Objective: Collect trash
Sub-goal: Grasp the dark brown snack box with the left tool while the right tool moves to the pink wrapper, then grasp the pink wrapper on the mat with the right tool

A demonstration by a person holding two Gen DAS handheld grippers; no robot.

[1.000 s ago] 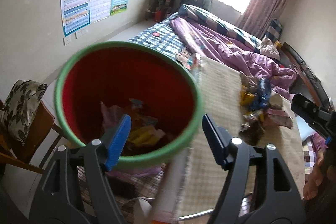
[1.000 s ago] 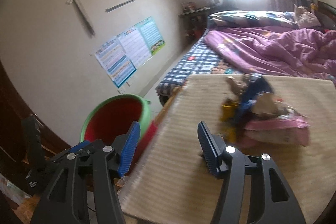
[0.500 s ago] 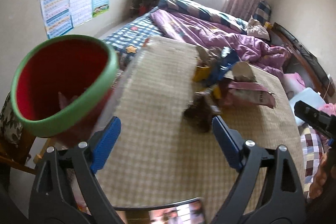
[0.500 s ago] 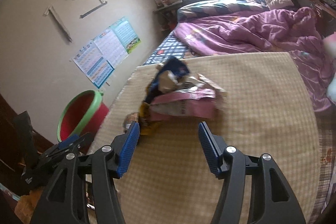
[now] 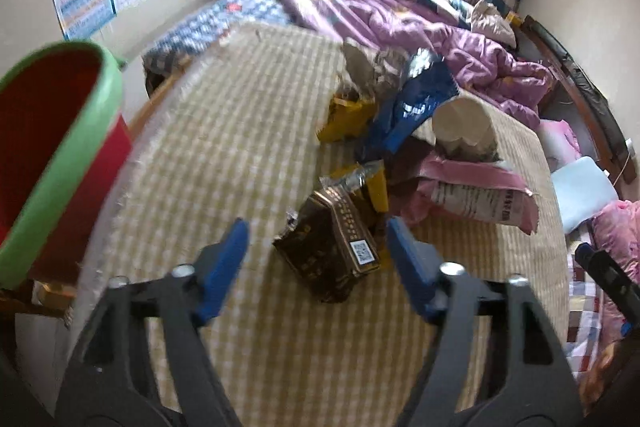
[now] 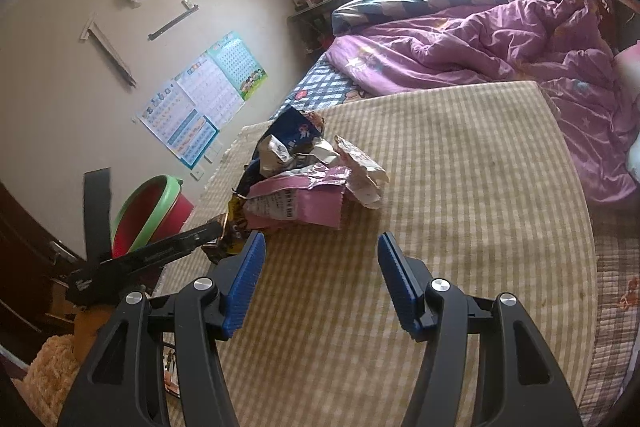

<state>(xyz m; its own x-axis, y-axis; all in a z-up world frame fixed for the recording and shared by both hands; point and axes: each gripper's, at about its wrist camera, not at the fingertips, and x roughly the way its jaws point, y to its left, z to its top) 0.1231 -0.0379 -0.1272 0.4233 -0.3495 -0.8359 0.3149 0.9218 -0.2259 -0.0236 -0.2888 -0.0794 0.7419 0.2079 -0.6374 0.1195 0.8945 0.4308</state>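
Note:
A pile of wrappers lies on the checked tablecloth [image 5: 240, 131]: a dark brown packet [image 5: 328, 251], a pink bag [image 5: 476, 195], a blue wrapper [image 5: 412, 107] and a yellow one [image 5: 348, 117]. My left gripper [image 5: 316, 239] is open, its blue pads on either side of the brown packet, just above it. The red bin with a green rim [image 5: 60, 147] stands at the left. My right gripper [image 6: 320, 259] is open and empty over the cloth, near the pink bag [image 6: 296, 199]. The bin [image 6: 148, 211] and the left gripper's finger [image 6: 168, 251] show at its left.
A bed with a purple quilt [image 6: 480, 43] lies behind the table. Posters [image 6: 204, 95] hang on the left wall. The table's rounded edge [image 5: 116, 203] is next to the bin. A plush toy [image 6: 52, 367] sits at the lower left of the right wrist view.
My left gripper has swung right from over the bin to the wrapper pile and come down around the brown packet. My right gripper has moved right and closer to the pile.

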